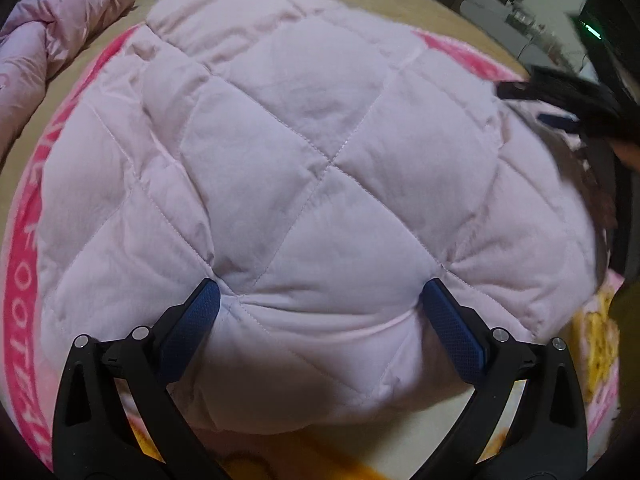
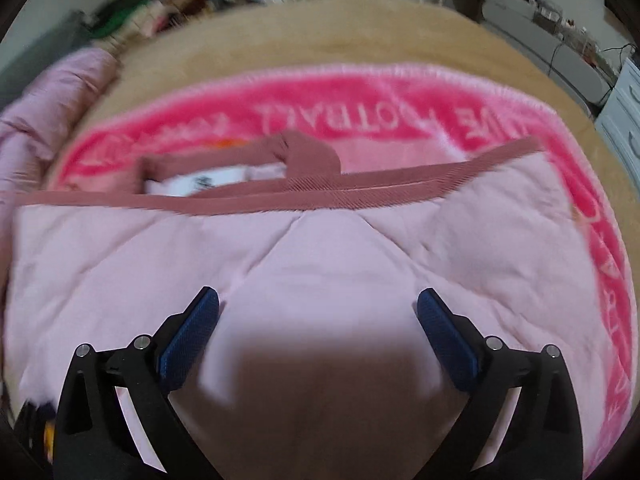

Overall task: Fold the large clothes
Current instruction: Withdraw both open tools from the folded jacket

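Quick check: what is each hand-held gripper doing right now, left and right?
Left hand-held gripper: open wide, fingertips pressing into the pink quilted garment.
Right hand-held gripper: open wide over the same garment, holding nothing.

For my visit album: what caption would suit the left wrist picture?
Left claw, wide open, pressing into a puffy pale pink quilted garment spread on a pink blanket.
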The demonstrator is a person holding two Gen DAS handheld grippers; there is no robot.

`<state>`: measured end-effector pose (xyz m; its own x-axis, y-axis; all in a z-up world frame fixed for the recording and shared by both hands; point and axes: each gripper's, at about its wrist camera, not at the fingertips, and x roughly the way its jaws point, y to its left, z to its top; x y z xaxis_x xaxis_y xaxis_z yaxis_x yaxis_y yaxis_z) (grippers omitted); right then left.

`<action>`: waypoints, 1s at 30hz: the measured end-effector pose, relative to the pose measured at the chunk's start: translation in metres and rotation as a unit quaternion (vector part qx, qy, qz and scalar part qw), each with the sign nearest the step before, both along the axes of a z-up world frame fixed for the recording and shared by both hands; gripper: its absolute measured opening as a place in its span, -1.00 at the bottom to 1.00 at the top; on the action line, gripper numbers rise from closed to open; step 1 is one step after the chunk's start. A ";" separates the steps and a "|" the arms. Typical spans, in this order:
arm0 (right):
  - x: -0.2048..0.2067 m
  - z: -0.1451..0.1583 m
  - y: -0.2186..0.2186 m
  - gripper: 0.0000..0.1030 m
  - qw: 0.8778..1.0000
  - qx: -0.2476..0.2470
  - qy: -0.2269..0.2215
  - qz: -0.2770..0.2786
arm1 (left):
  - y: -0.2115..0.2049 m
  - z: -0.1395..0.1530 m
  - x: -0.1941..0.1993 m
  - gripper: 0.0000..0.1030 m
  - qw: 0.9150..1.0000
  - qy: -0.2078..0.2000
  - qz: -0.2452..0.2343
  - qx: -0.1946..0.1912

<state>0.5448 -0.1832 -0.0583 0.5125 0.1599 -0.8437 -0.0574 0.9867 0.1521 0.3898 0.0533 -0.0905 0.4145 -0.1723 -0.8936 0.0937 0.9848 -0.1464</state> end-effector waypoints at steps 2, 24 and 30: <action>-0.024 0.015 -0.011 0.92 1.000 0.021 -0.017 0.002 | 0.004 0.009 -0.007 0.83 1.000 -0.002 0.005 -0.002; -0.205 0.080 -0.106 0.92 0.993 0.045 -0.111 -0.017 | 0.000 0.119 -0.093 0.83 0.989 -0.141 0.041 0.006; -0.229 0.076 -0.110 0.92 0.992 0.037 -0.120 -0.023 | 0.004 0.116 -0.111 0.83 0.988 -0.147 0.049 0.023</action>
